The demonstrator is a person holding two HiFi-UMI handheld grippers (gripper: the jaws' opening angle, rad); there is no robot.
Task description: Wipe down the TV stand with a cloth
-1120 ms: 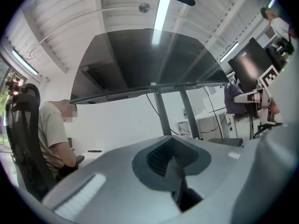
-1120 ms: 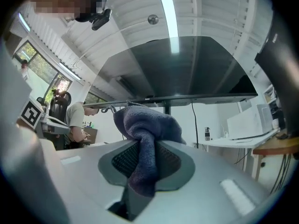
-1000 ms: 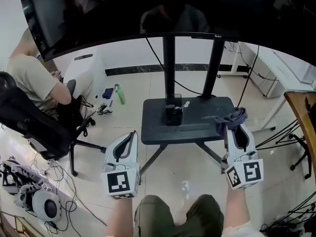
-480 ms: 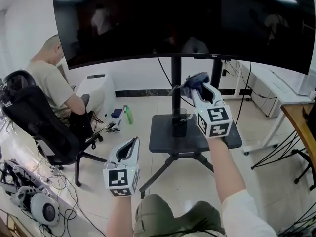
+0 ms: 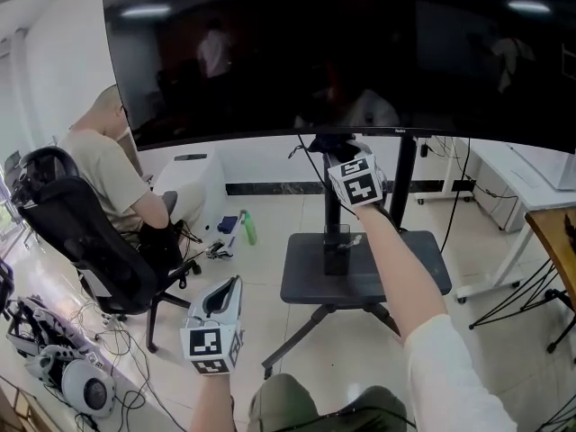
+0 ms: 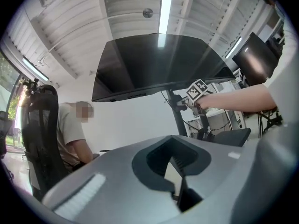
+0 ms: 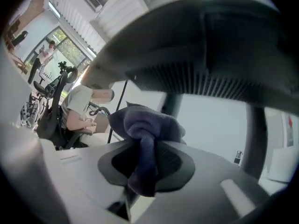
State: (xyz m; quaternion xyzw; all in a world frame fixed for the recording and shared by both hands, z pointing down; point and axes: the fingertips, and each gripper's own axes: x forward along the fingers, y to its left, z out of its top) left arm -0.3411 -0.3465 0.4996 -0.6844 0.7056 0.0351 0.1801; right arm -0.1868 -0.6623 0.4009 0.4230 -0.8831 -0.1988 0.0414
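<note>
A large dark TV (image 5: 360, 52) stands on a black stand with two posts (image 5: 335, 196) and a dark shelf (image 5: 396, 268). My right gripper (image 5: 331, 151) is raised to the left post, just under the TV's bottom edge. It is shut on a dark blue cloth (image 5: 326, 142). In the right gripper view the bunched cloth (image 7: 149, 125) hangs over the right gripper (image 7: 145, 164), with the TV's underside close above and the post (image 7: 170, 104) behind. My left gripper (image 5: 227, 286) hangs low in front of the stand, and the left gripper view shows the left gripper (image 6: 180, 183) shut with nothing in it.
A person (image 5: 108, 174) sits in a black office chair (image 5: 76, 241) at the left. A white box (image 5: 193, 183) and a green bottle (image 5: 248, 230) stand on the floor near them. Cables and headsets (image 5: 67, 376) lie at lower left. White desks (image 5: 531, 178) stand to the right.
My right gripper has lifted the cloth from the shelf's right front corner up to the left post under the TV. The head view has tilted upward. The left gripper has barely moved.
</note>
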